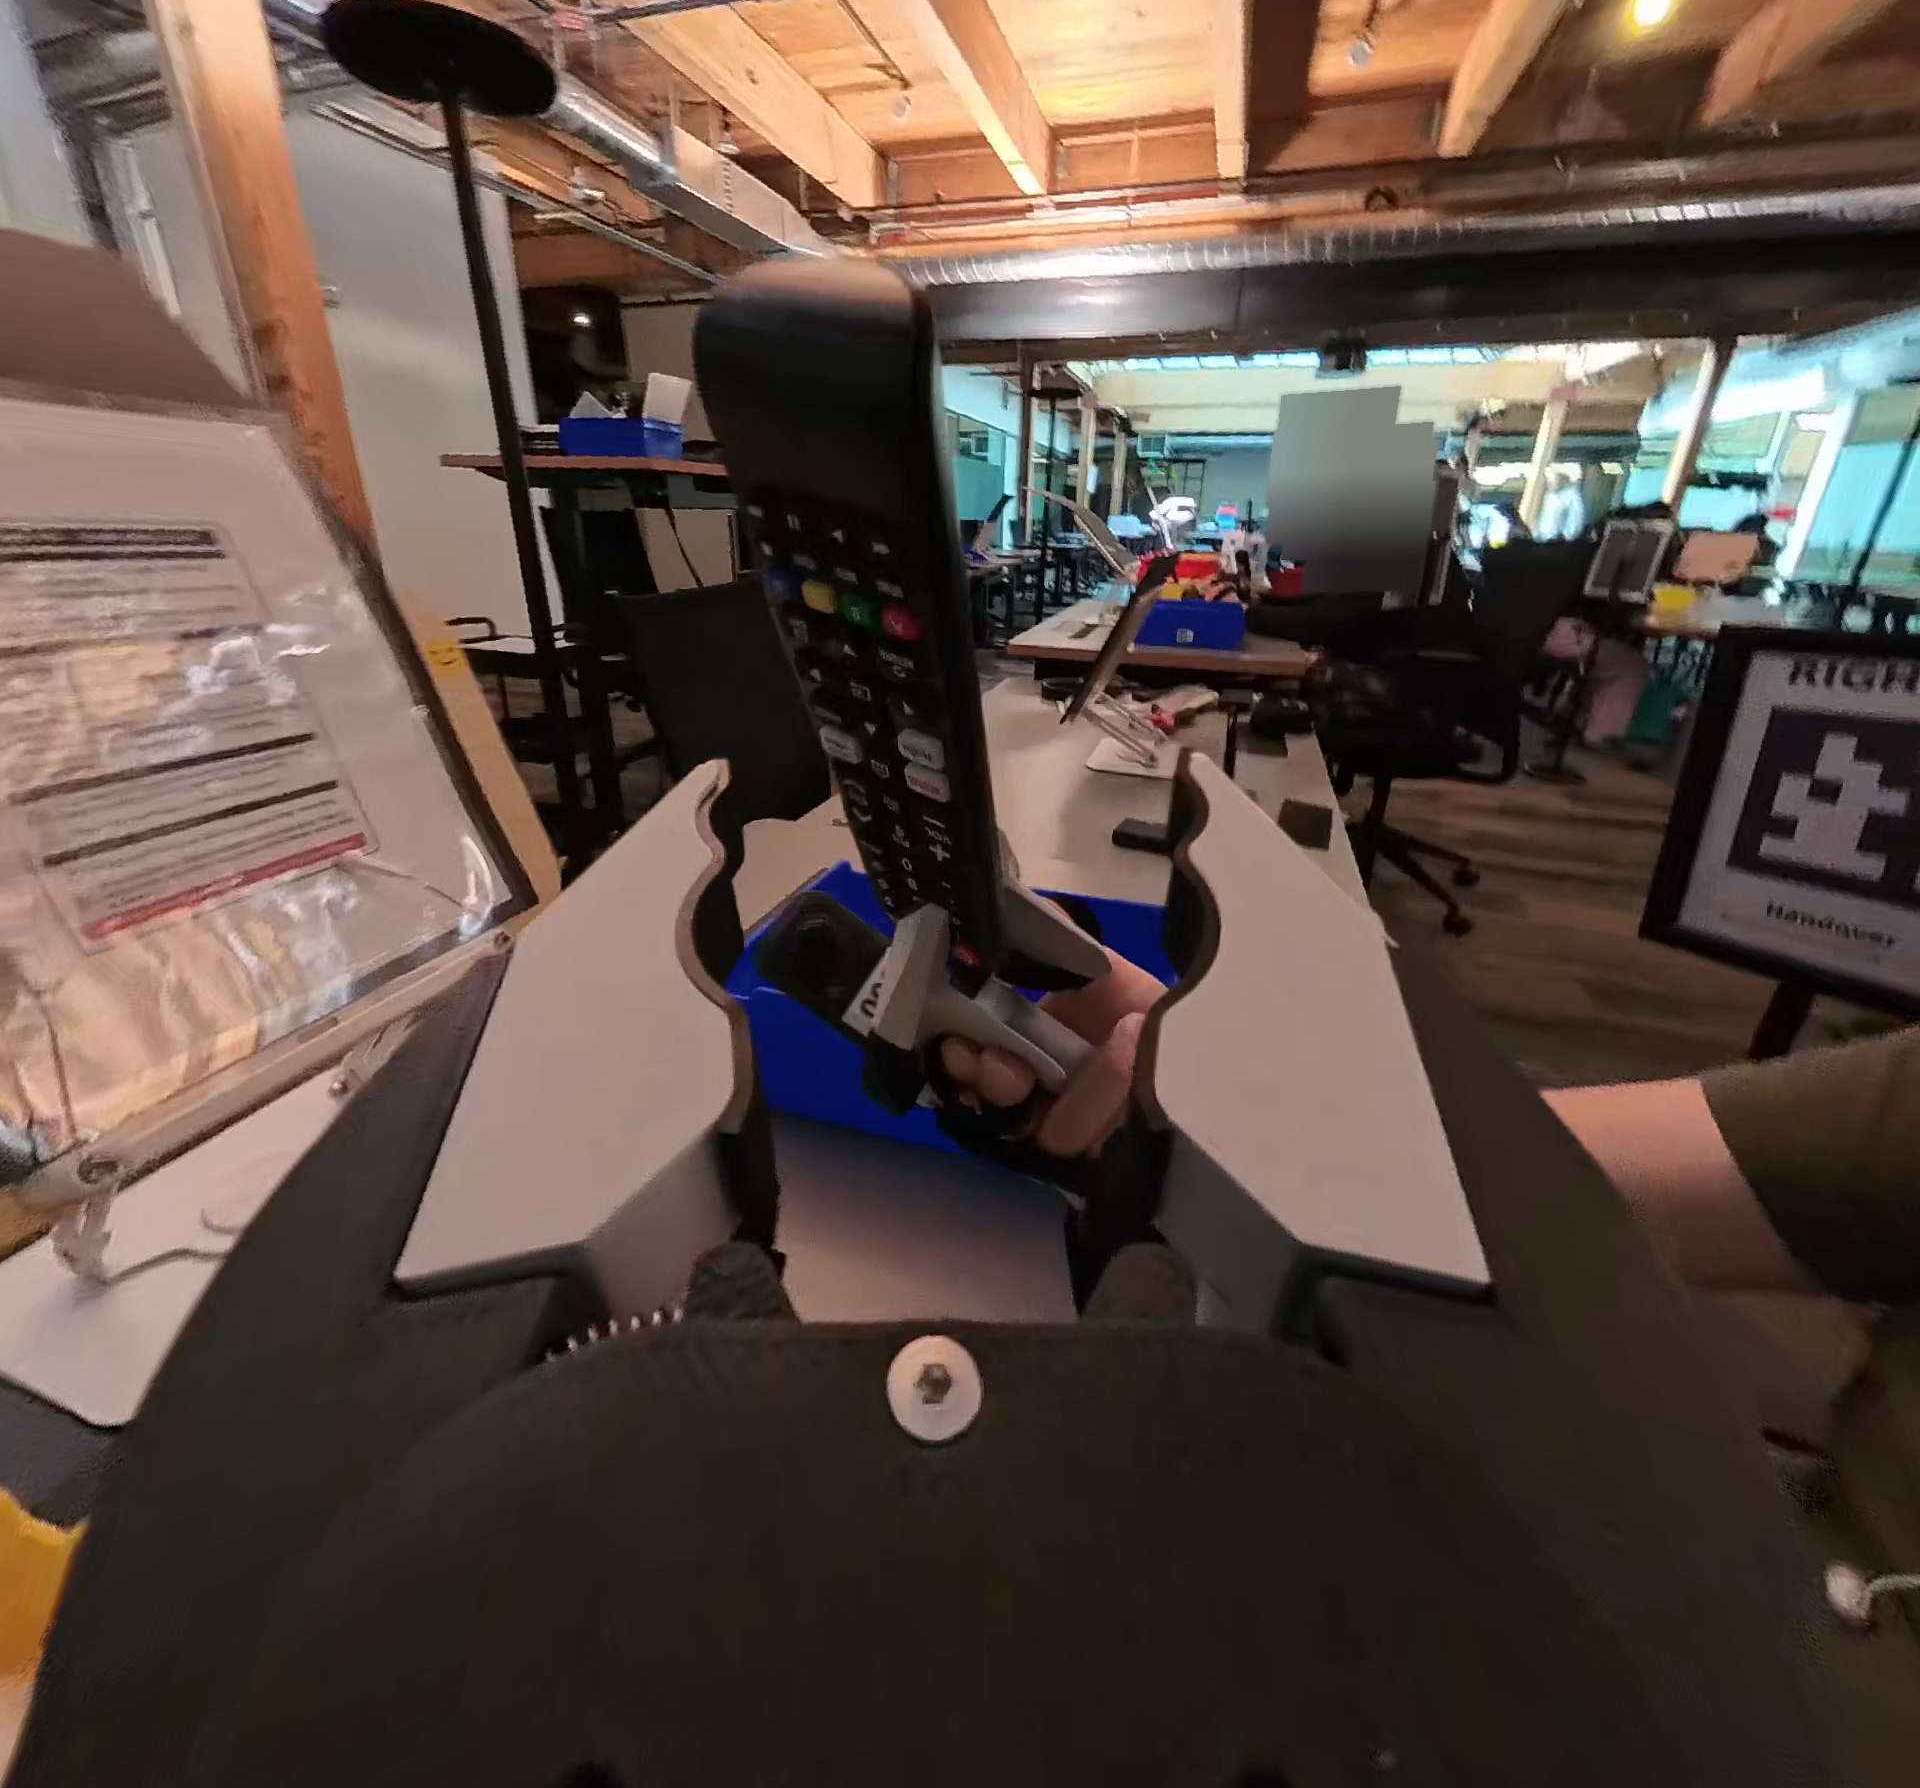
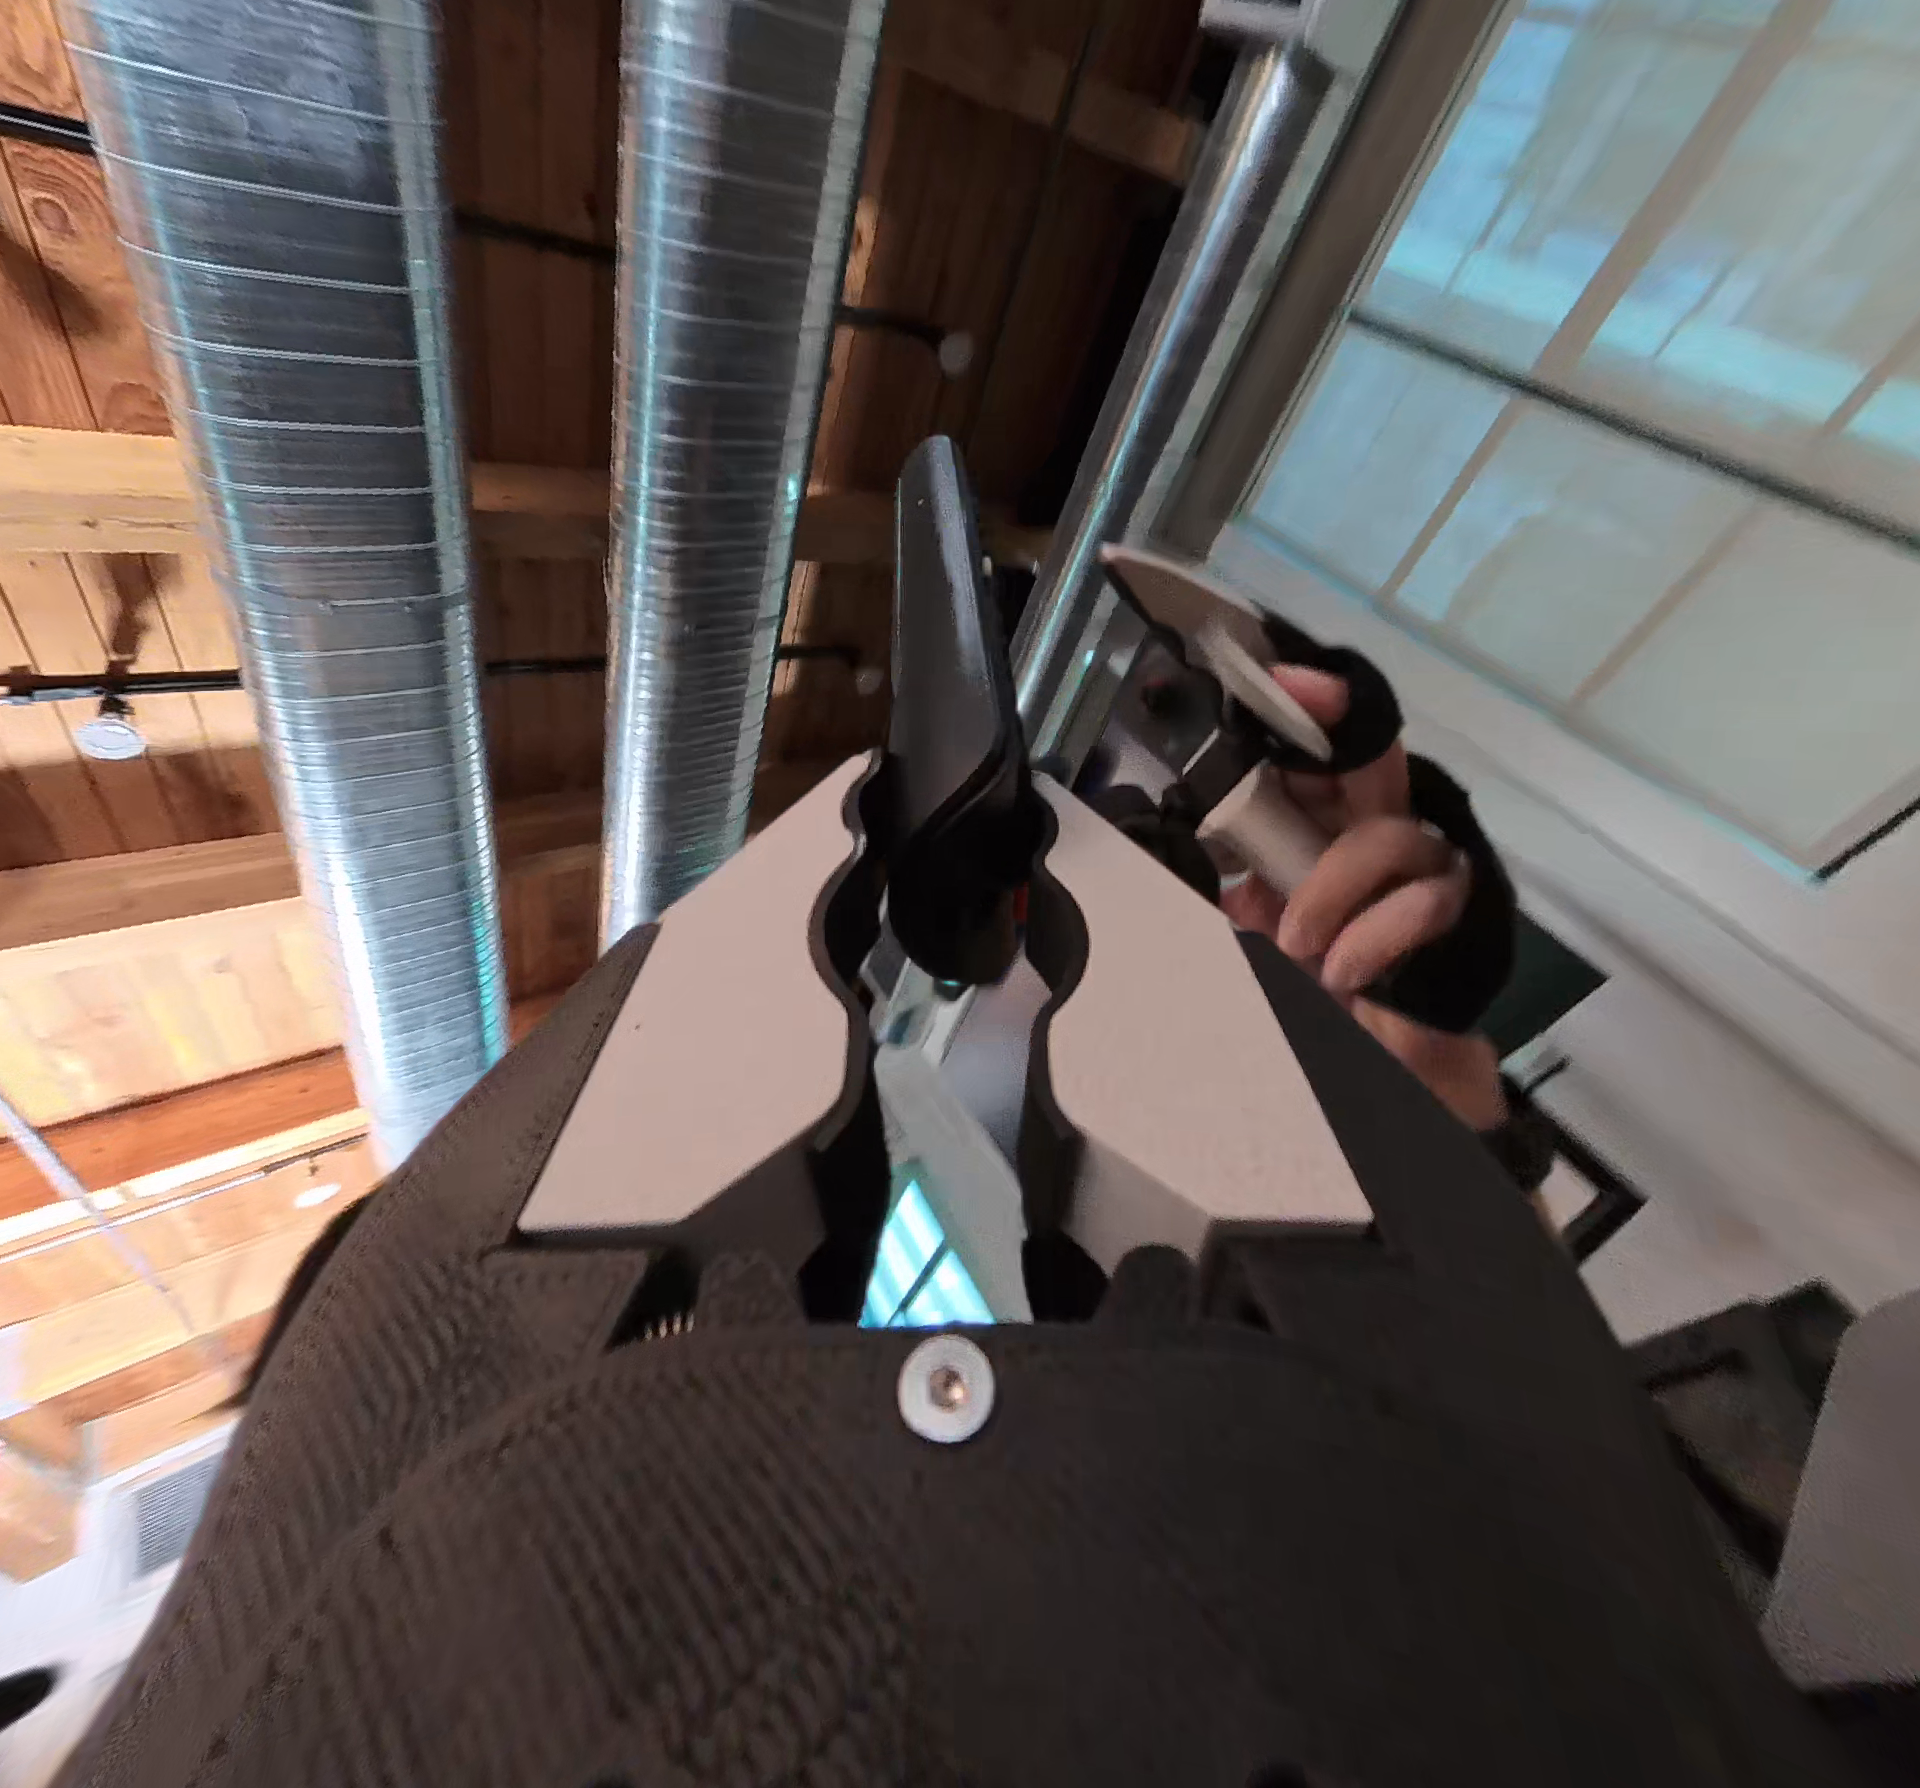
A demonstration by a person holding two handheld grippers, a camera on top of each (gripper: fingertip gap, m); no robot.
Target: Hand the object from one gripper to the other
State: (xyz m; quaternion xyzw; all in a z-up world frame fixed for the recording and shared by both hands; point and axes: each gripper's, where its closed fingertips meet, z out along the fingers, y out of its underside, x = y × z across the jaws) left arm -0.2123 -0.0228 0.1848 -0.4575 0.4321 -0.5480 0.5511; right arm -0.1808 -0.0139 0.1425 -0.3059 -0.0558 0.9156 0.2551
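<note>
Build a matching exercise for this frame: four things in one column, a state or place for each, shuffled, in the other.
1. left gripper
2. right gripper
3. remote control
4. blue bin

A. clamped at its lower end, standing up
B. on the table under the grippers
C. open, nothing between its fingers
D. shut on an object

Pairs: 1-C, 2-D, 3-A, 4-B

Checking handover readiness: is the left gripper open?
Open: left gripper fingers spread wide, apart from the remote that the right gripper pinches.

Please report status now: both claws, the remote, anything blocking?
Right claw shut on remote, low end. Left claw open, remote not yet between its fingers. Nothing in the way.
</note>
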